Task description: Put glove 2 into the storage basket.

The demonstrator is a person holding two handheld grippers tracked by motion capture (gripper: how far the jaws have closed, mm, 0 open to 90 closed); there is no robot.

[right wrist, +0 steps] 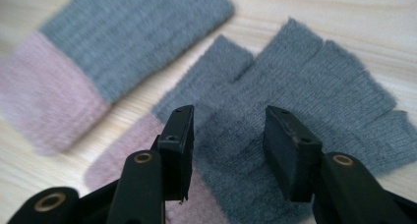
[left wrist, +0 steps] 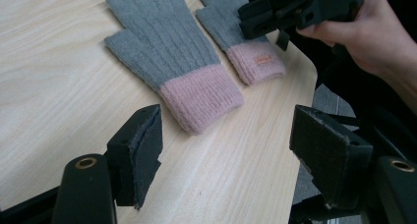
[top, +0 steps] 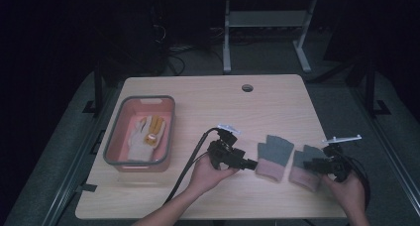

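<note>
Two grey fingerless gloves with pink cuffs lay side by side, flat on the near right part of the wooden table (top: pixel 208 97). My left gripper (top: pixel 251 163) stood with jaws wide apart and empty, tips just short of the left glove (top: pixel 274 156) at its cuff. My right gripper (top: pixel 308 165) hung over the right glove (top: pixel 303 167), jaws half spread above the grey knit; I could not tell whether they touched it. A pink bin (top: pixel 115 139) at the left held a light work glove (top: pixel 143 137).

Two grey ribbed gloves (top: pixel 275 150) with pink cuffs, pale woodgrain table (top: pixel 208 102), pink grey-rimmed bin (top: pixel 119 161)
</note>
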